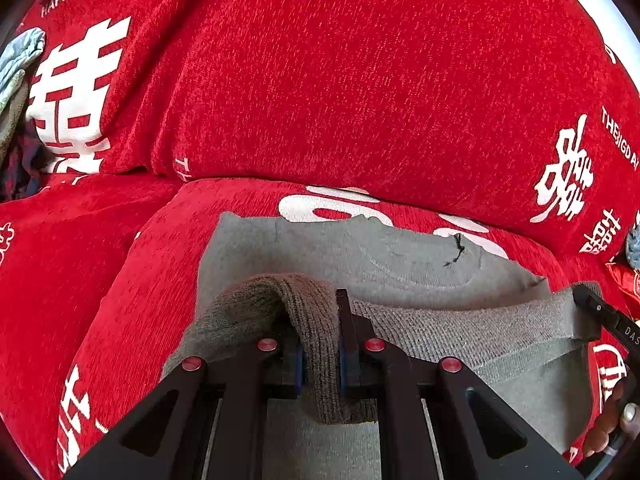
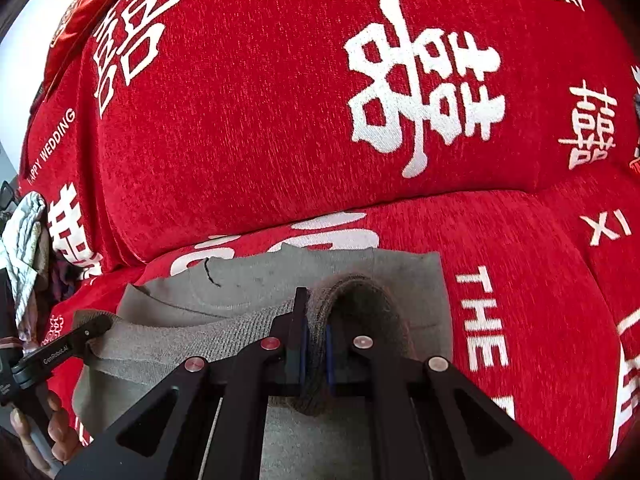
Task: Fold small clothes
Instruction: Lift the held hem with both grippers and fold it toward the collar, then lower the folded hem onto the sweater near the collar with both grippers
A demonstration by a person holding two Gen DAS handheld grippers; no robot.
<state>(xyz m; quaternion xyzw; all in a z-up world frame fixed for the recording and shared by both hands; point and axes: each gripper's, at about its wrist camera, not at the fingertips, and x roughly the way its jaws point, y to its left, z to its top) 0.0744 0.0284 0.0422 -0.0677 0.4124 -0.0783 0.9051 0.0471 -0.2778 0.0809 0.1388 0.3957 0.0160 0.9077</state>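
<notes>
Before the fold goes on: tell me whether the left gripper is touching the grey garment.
Touching. The left wrist view shows the left gripper shut on the grey garment's ribbed edge.

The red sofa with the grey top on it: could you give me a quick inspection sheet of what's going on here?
Surface: red sofa cover with white lettering, over seat and backrest.
Job's things: grey knit top spread on the seat, its near edge lifted and bunched at both corners.
Clutter: crumpled pale clothes piled at the sofa's far left.
Tools: left tool shut on the top's left corner; right tool shut on its right corner.
Cables: nothing seen.
Surroundings: a person's fingers grip the left tool's handle; shiny red packet at the seat's right.
</notes>
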